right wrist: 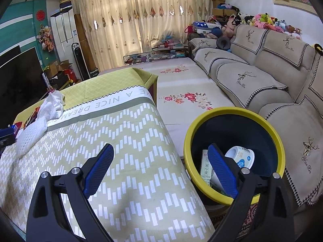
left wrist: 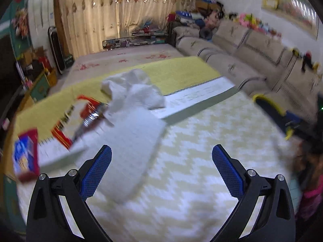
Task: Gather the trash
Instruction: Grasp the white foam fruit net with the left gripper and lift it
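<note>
Both tools — left (left wrist: 161,151), right (right wrist: 160,151) — wide open, empty; white tissue (left wrist: 133,109) on tablecloth (right wrist: 129,133).

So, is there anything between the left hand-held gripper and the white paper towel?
Nothing visible. The left hand-held gripper is open, and the white paper towel lies on the tablecloth right ahead, reaching to its left finger.

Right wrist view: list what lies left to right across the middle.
Crumpled white paper towel → yellow-green patterned quilt → yellow-rimmed dark blue trash bin → beige sofa.
</note>
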`<state>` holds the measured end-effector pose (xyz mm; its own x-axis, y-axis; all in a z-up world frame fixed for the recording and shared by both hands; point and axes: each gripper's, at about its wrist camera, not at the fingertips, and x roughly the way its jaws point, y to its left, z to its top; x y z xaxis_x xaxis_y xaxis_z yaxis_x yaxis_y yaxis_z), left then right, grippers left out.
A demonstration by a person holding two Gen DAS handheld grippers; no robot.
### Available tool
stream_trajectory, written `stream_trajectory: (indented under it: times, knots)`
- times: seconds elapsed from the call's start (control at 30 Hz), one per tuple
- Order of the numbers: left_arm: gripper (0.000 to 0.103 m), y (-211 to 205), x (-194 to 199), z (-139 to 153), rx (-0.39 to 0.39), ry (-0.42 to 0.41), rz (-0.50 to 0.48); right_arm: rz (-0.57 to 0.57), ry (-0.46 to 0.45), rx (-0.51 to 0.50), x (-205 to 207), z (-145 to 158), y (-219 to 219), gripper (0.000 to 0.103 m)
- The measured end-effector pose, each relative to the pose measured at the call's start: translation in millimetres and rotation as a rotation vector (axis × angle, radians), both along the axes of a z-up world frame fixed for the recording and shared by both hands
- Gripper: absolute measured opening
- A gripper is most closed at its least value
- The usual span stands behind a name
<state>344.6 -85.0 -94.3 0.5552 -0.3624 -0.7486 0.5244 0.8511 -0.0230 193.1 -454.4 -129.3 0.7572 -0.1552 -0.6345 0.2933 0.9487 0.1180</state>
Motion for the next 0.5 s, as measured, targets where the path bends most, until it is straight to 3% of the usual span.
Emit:
stream_trajectory:
  times: [0.13, 0.5]
  knots:
    - [0.098, 3, 24, -16, 0.083, -0.010, -0.029, -0.004, 0.009, 0.009, 1, -2, -1, 0.089]
    - [0.098, -2, 54, -45, 0.158, 0.057, -0.109, 0.004, 0.036, 0.012, 10, -4, 3, 0.089]
